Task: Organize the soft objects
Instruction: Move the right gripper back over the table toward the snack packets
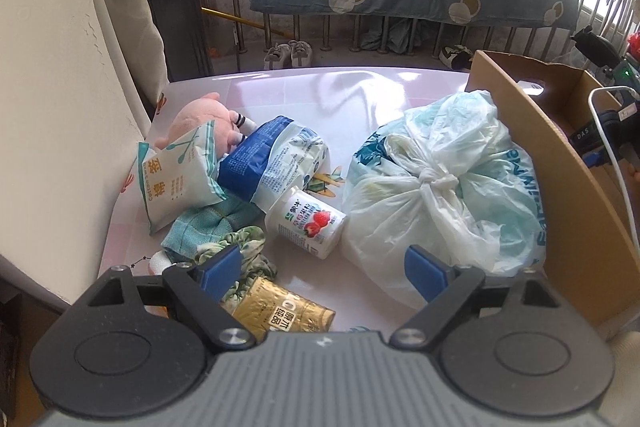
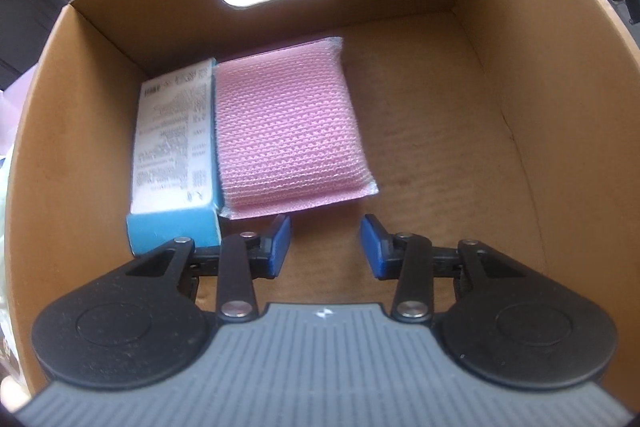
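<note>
The left tool hangs over the table with its jaws wide apart and nothing between them. Below it lie a scrunchie, a gold packet and a yogurt cup; a tied plastic bag sits just beside. Risk: closing here could catch the hard cup or the packet rather than a soft item.

The right tool is inside the cardboard box, jaws partly apart and empty, near a pink sponge and a blue carton. Risk: withdrawing carelessly could snag the sponge's edge.
</note>
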